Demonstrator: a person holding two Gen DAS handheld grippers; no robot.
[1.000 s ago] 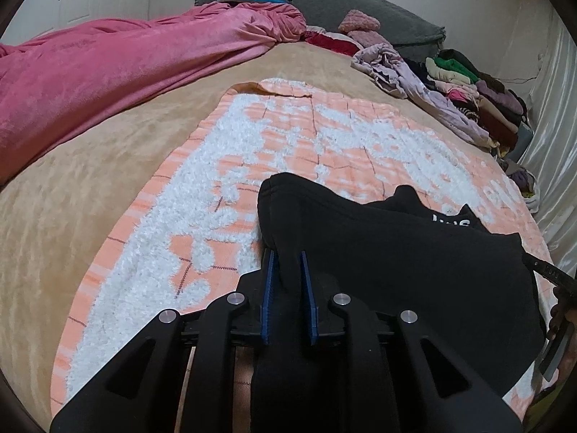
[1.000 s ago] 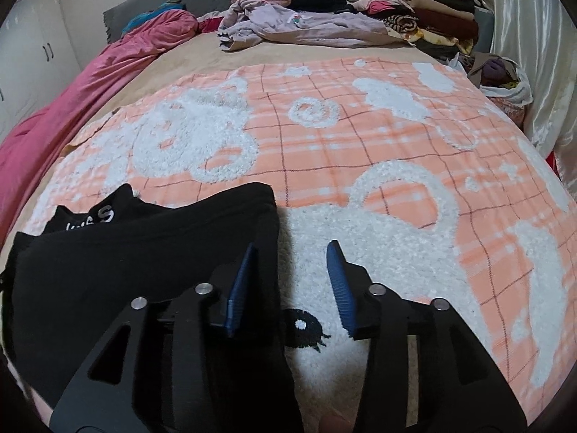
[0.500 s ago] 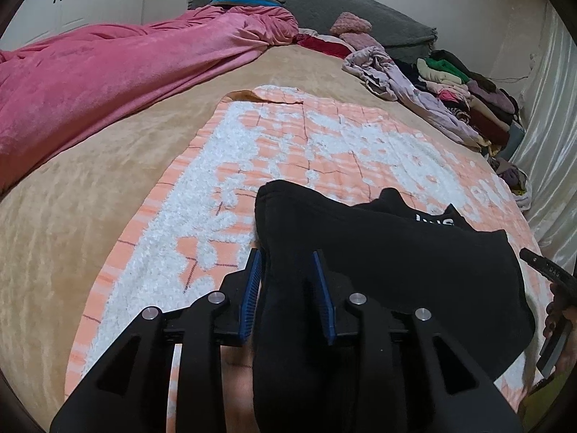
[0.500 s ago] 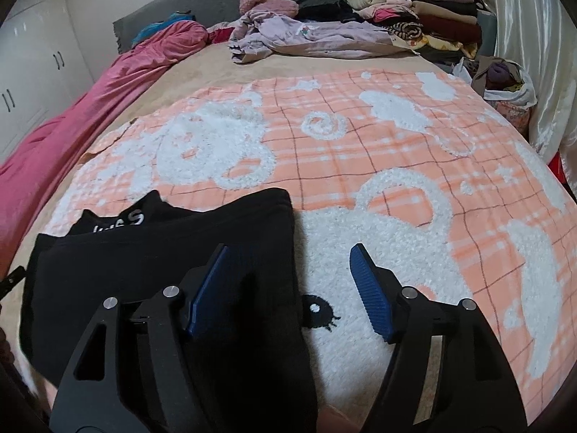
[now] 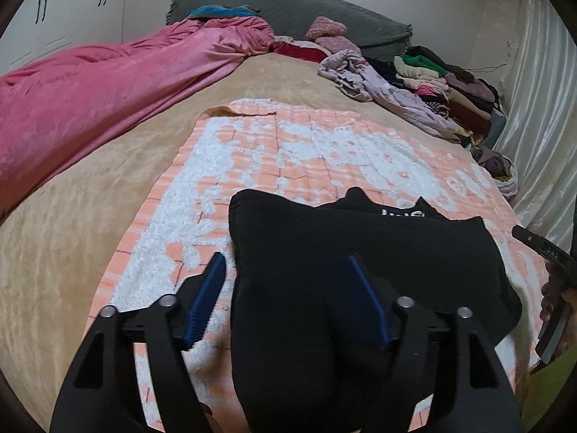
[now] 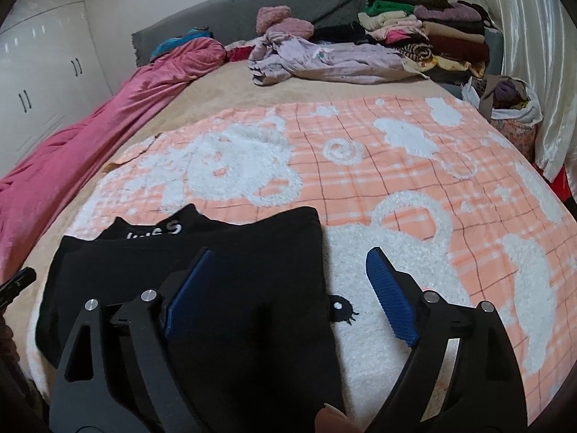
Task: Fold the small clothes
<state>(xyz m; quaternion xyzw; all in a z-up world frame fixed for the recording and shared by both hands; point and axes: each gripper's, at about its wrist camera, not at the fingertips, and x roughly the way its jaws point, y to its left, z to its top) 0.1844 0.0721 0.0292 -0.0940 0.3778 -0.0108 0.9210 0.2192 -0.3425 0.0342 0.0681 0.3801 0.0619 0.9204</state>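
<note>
A black garment [image 5: 360,238] with white lettering lies folded on the orange-and-white plaid blanket [image 5: 306,144], near its front edge. My left gripper [image 5: 288,288] hovers just over the garment's left fold, jaws opening. One blue pad is over the blanket and the other over the cloth, neither pressing. In the right wrist view the same garment [image 6: 144,252] lies at lower left on the blanket [image 6: 396,180]. My right gripper [image 6: 288,288] straddles its right edge, jaws opening wide and gripping nothing. Each gripper's tip shows at the edge of the other's view.
A pink duvet [image 5: 90,97] runs along the left of the bed. A crumpled lilac garment [image 6: 324,61] and a stack of folded clothes [image 6: 432,29] sit at the far right by the grey headboard [image 5: 306,11]. A bag [image 6: 512,108] and a curtain [image 6: 533,54] flank the right side.
Both grippers have opened from a pinch on the black garment's folded edges and let it go. Both have drawn back and up, and the garment lies flat.
</note>
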